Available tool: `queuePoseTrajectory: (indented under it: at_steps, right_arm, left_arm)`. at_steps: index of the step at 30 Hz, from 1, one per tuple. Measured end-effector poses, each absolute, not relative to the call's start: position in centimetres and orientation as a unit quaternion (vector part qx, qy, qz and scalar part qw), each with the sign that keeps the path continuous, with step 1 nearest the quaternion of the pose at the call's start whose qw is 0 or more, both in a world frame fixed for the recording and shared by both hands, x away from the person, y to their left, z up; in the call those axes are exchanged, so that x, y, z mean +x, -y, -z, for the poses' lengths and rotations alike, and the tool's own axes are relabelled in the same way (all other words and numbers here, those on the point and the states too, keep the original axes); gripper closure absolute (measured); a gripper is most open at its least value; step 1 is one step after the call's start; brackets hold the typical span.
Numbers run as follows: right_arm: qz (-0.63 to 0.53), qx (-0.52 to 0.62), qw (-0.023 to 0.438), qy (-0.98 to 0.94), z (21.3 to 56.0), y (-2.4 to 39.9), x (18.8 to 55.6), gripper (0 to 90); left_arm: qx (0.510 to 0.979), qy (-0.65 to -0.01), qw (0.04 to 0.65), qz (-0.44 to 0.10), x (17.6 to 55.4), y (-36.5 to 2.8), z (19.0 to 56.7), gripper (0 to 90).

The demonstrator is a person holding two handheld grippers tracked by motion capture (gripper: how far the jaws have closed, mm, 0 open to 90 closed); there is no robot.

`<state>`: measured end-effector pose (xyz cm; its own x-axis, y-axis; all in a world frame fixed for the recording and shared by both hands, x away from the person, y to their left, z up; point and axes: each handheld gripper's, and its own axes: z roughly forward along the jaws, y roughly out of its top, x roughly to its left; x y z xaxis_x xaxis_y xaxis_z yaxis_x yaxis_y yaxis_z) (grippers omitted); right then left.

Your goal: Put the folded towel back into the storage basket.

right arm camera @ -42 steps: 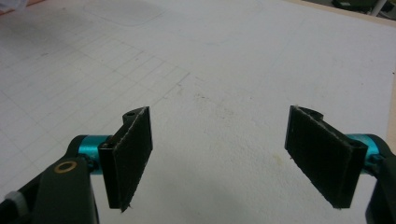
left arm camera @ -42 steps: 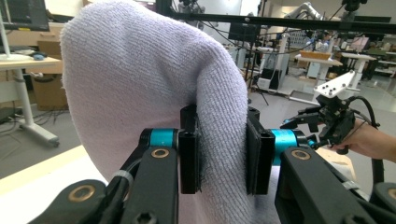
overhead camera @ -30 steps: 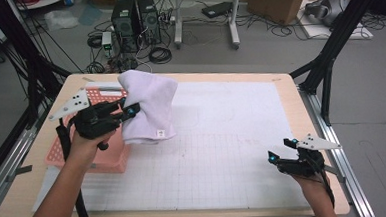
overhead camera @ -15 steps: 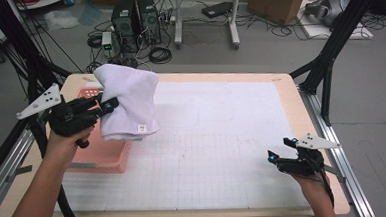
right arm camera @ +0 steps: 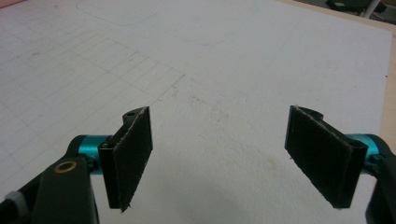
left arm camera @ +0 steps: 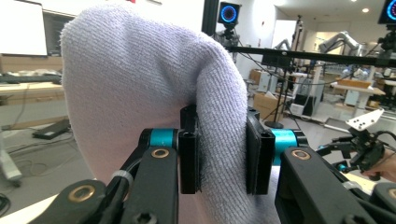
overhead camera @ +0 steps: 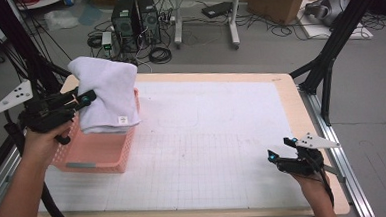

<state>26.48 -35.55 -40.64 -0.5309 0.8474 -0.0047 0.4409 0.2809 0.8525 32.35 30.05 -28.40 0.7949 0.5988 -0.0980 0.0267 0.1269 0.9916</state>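
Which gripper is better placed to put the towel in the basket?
Left. The left gripper is shut on the folded white towel above the pink basket; the right gripper is open at the far corner.

No readable text, brand, number or sign anywhere, small label (overhead camera: 122, 120) sewn on the white towel (overhead camera: 107, 93) just beside the left gripper (overhead camera: 83, 100), its print too small to make out
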Motion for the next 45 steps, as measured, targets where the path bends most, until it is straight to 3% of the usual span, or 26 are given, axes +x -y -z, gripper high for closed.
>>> queuePoseTrajectory:
  at_steps: [30,45]
  right_arm:
    - [-0.421,0.424,0.236,-0.766,41.0,35.5,26.6,22.1]
    - [-0.42,0.424,0.235,-0.767,41.2,35.4,26.6,22.1]
  left_arm:
    - [0.641,-0.317,0.676,-0.18,33.0,-35.4,33.4,71.0]
    - [0.672,-0.32,0.652,-0.143,34.2,-34.8,35.7,70.5]
